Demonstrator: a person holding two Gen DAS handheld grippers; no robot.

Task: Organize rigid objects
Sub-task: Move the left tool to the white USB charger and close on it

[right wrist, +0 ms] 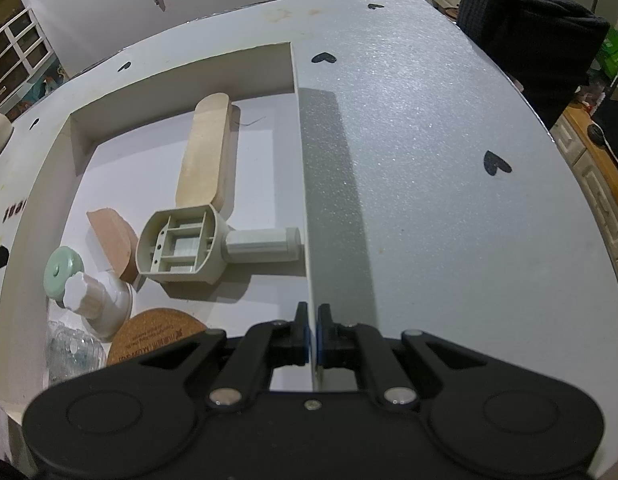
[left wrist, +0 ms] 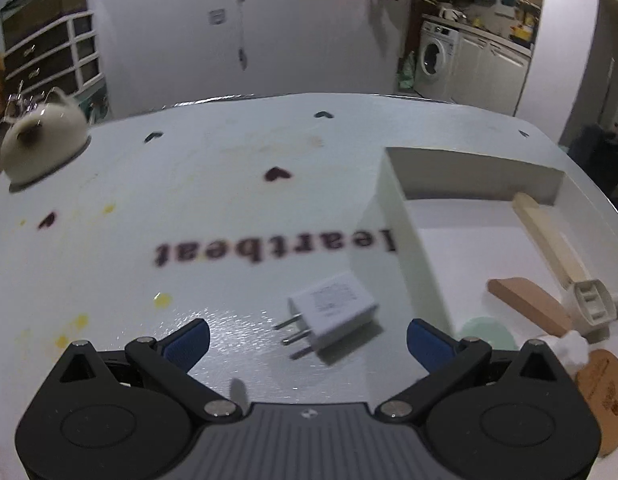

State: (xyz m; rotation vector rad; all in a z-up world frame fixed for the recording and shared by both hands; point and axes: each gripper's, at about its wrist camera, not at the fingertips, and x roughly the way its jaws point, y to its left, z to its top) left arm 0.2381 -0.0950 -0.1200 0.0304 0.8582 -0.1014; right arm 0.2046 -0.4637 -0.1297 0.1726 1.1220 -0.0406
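While our right gripper point(right wrist: 313, 334) pinches the box point(right wrist: 303, 152) wall, left gripper point(left wrist: 308, 342) is spread over the light, rigid, slick charger point(left wrist: 335, 312); we'd grab its flat sides.

The white charger point(left wrist: 333, 312) is lying on a pale surface point(left wrist: 213, 200) showing dark hearts and yellow spots; the cream box point(right wrist: 293, 64) is holding a mint-green disc point(right wrist: 61, 268) and a brown cork coaster point(right wrist: 157, 332)
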